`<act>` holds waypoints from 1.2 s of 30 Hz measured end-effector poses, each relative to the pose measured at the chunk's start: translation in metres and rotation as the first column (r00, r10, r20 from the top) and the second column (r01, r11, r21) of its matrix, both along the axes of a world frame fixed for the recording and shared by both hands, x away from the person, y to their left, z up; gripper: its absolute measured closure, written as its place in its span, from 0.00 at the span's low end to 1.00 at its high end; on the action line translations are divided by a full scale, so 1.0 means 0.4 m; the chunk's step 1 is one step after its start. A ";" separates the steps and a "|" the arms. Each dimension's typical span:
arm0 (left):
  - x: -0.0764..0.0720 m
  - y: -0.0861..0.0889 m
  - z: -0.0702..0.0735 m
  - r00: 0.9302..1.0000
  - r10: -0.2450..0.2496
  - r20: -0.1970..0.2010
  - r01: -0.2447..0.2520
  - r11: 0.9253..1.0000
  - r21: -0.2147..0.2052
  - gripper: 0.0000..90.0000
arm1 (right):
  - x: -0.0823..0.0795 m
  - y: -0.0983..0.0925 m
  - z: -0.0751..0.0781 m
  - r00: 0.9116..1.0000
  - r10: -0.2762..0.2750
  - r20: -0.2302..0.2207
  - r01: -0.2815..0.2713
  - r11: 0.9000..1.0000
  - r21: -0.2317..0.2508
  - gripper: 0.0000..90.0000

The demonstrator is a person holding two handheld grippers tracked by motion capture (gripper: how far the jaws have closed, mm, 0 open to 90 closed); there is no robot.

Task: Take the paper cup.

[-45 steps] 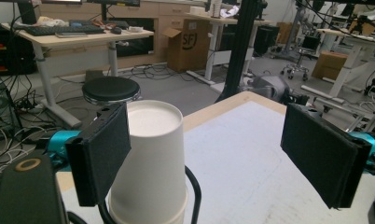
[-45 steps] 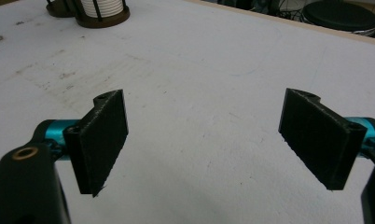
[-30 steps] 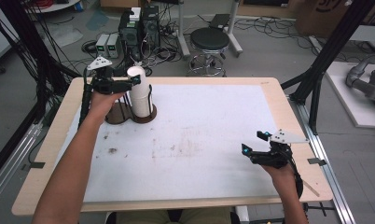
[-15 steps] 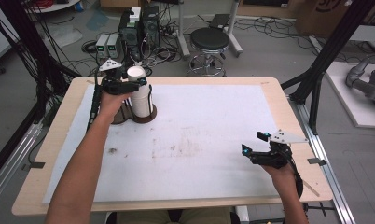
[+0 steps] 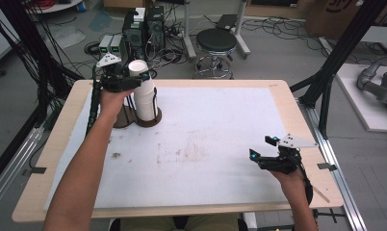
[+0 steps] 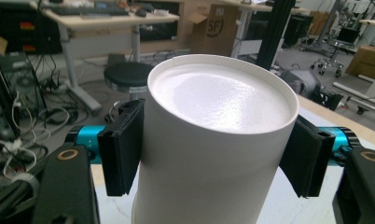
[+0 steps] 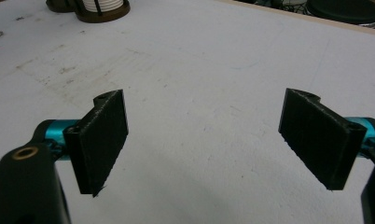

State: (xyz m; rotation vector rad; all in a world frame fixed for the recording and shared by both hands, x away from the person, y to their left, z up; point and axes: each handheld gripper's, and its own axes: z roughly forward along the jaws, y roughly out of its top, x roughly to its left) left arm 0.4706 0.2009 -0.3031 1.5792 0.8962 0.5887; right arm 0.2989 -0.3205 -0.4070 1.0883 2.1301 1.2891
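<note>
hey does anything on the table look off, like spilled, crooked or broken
Nothing is spilled or broken. The white cup stack stands upright in its brown holder, with the left claw closed on the top cup. The white mat carries faint smudges and one small dark spot near the left forearm. The right claw is open over the mat.

The lower part of the white paper cup stack (image 6: 213, 154) is cut off by the left gripper view's bottom edge. In the high view, the person's left hand (image 5: 113, 98) hides part of the dark brown round wooden holder (image 5: 136, 118). The holder's top is cropped in the right gripper view.
</note>
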 end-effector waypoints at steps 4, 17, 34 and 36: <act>-0.009 0.003 0.044 1.000 -0.010 0.014 0.010 1.000 -0.010 0.34 | 0.000 0.001 0.001 1.000 0.002 0.004 -0.002 1.000 -0.002 0.18; -0.074 0.072 0.122 0.995 -0.001 0.102 0.013 0.994 -0.112 0.35 | -0.004 0.010 0.002 1.000 0.005 -0.003 -0.005 1.000 0.000 0.18; -0.211 0.125 0.130 0.983 -0.080 0.163 0.093 0.993 -0.077 0.35 | -0.004 0.019 0.002 1.000 0.029 -0.003 -0.029 1.000 0.008 0.18; -0.232 0.128 0.119 0.981 -0.097 0.167 0.111 0.991 -0.075 0.35 | -0.003 0.021 0.002 0.999 0.034 -0.001 -0.034 0.999 0.008 0.18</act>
